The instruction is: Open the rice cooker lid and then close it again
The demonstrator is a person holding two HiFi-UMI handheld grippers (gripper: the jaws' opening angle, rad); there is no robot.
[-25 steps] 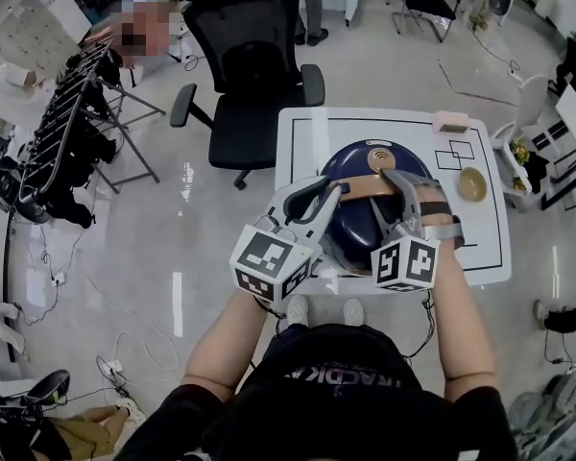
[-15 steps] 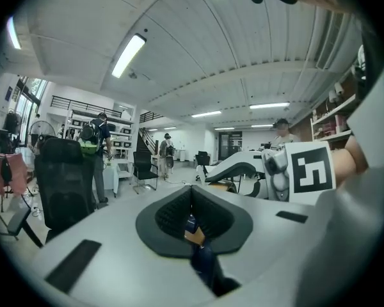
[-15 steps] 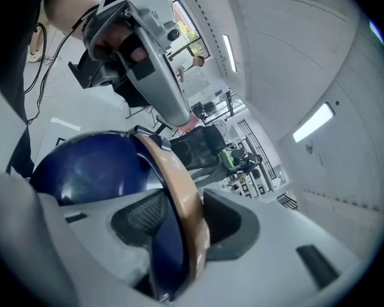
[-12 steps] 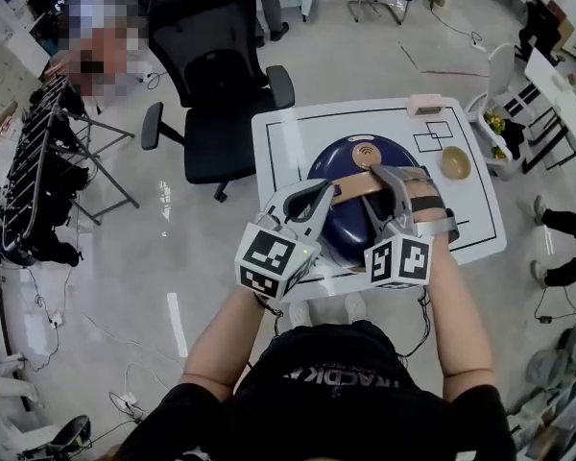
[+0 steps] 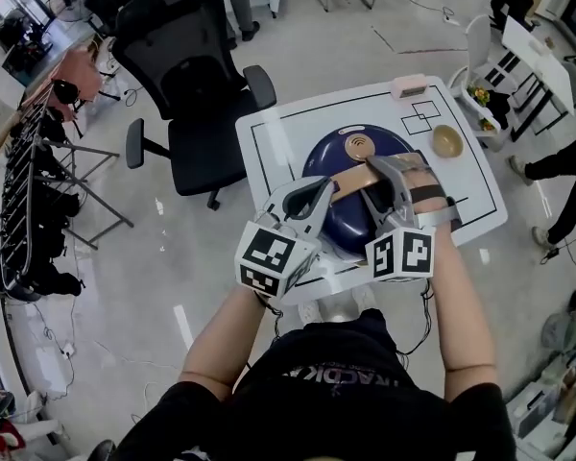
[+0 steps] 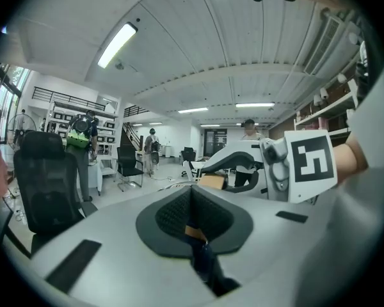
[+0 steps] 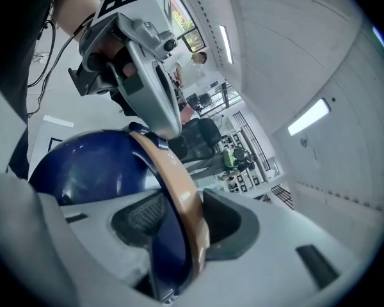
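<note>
Nearest you, your left tongs [image 5: 319, 198] and right tongs [image 5: 376, 179] sit side by side, tips close together and pointing away from you. Both are clamped. In the left gripper view the left tongs [image 6: 194, 226] are pinched almost fully together on a thin tan-and-dark-blue sliver, which I take to be one end of the handle [image 6: 192, 233]. In the right gripper view the right tongs [image 7: 179, 232] are closed, with a slightly wider gap, on the tan band of the handle [image 7: 178, 187], which runs on past them to the tips of the left tongs.

Directly under and just beyond both tips is the blue rice cooker [image 5: 319, 161]. Its dome looks whole and the lid appears to be down, with the handle [image 5: 350, 186] arched across the side nearest you. It stands on the white table [image 5: 286, 131].

Beyond the right tongs and off to their right, a small bowl [image 5: 447, 140] and a pink box [image 5: 408, 86] lie well clear of the cooker. Beyond the left tongs, past the table's far edge, stands a black office chair [image 5: 187, 60].

By my reading you're at the grip stage of opening, with nothing lifted yet. The next move calls for raising both tongs together and evenly, so the handle doesn't twist and the lid can swing up on its hinge. I can't tell whether a latch must be released first.
</note>
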